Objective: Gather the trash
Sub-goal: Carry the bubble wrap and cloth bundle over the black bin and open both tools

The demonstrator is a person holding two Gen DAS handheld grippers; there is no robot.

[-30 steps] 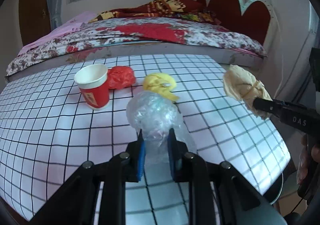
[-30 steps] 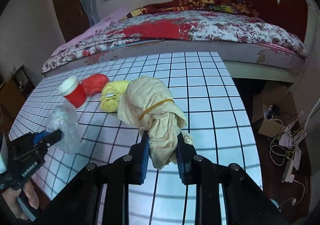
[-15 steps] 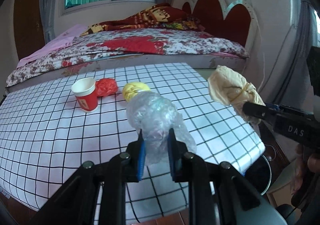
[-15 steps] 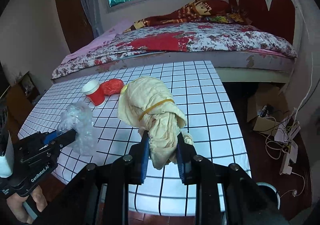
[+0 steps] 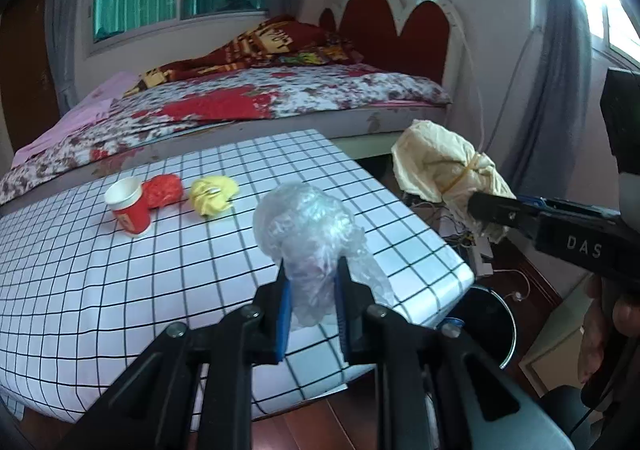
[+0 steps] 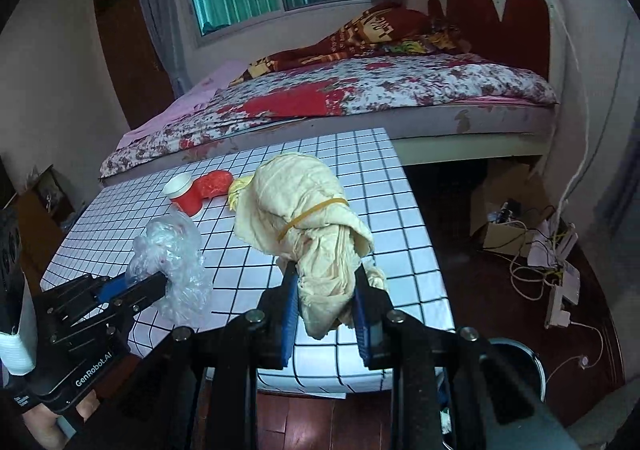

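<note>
My left gripper (image 5: 312,286) is shut on a crumpled clear plastic bag (image 5: 308,234), held above the table's right front corner. It also shows in the right wrist view (image 6: 172,262). My right gripper (image 6: 326,294) is shut on a cream cloth bundle (image 6: 308,218) tied with a rubber band; it shows in the left wrist view (image 5: 444,170) beyond the table's right edge. On the grid tablecloth (image 5: 80,270) stand a red paper cup (image 5: 128,206), a red crumpled bag (image 5: 164,190) and a yellow crumpled wad (image 5: 212,194).
A round dark bin (image 5: 484,326) stands on the floor below the table's right front corner, also in the right wrist view (image 6: 520,362). A bed (image 6: 360,98) lies behind the table. A cardboard box and cables (image 6: 520,234) lie on the floor at right.
Both grippers have pulled back and to the right, away from the table, each still holding its item. The bin on the floor has come into view.
</note>
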